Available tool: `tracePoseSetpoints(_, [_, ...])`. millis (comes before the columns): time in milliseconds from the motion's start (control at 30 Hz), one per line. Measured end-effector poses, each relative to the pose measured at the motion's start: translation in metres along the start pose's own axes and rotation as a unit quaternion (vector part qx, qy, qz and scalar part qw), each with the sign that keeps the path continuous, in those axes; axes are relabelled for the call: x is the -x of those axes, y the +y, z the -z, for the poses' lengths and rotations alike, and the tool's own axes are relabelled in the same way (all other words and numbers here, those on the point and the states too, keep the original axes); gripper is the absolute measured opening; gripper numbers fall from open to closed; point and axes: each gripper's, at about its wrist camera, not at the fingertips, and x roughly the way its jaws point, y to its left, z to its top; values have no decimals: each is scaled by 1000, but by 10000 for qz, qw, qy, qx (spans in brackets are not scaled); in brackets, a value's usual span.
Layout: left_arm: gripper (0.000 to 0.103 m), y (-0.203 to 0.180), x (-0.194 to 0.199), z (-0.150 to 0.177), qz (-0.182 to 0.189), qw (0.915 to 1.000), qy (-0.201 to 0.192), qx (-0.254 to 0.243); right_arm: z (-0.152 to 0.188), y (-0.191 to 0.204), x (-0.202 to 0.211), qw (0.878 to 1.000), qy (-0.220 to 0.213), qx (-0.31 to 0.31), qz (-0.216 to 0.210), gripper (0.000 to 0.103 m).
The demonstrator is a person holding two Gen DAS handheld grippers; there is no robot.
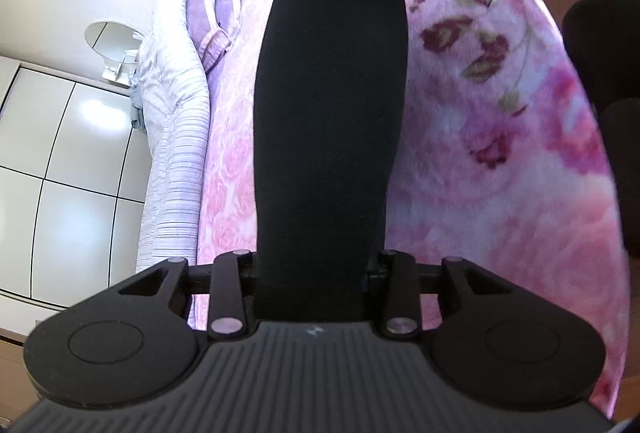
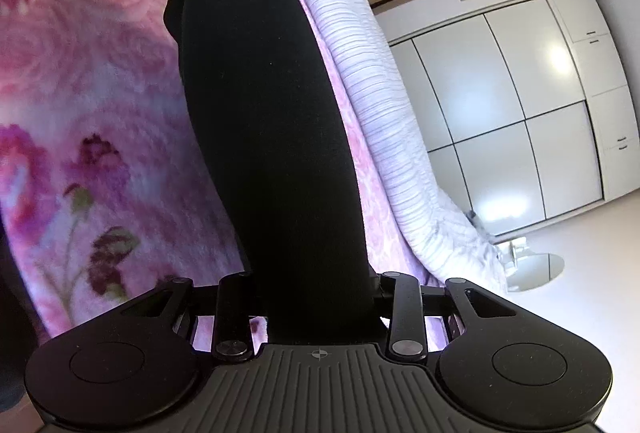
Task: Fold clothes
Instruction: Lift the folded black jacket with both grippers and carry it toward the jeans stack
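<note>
A bedroom: on the far left of the left wrist view a white panelled wardrobe [image 1: 76, 149], then a grey-white striped quilt [image 1: 176, 169] bunched along the bed's edge, then a pink rose-patterned fleece blanket [image 1: 480, 137] covering the bed. Over the blanket a long black stretchy knit garment [image 1: 332, 105] runs taut between the two tools. The left gripper [image 1: 316, 285] has its jaws pinching one end; in the right wrist view the right gripper [image 2: 320, 297] has its jaws pinching the other end of the same cloth. The garment looks light, soft and limp, likely to sag once slackened. Holding it near the end corners seems the best way to keep the edges aligned.
</note>
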Motion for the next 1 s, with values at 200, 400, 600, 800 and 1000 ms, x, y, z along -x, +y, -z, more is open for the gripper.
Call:
tracePoseSetpoints(200, [33,-21,11,-3,138,9999,-54,-56,10,34,24,9994,256,47,-222,34])
tracePoseSetpoints(400, [33,-19,22,-12,-6,9998,-153,-152,12,40,38,9996,260,-66,-45,34])
tracePoseSetpoints(600, [32,-1,38,-41,-363,9979,-392,-360,19,34,47,9989,294,-234,292,34])
tracePoseSetpoints(800, [32,11,41,-86,-502,9946,-743,-517,47,7,72,9960,446,-410,651,34])
tracePoseSetpoints(1000, [31,25,12,-146,-434,9897,-1098,-804,98,-21,72,9920,689,-680,814,34])
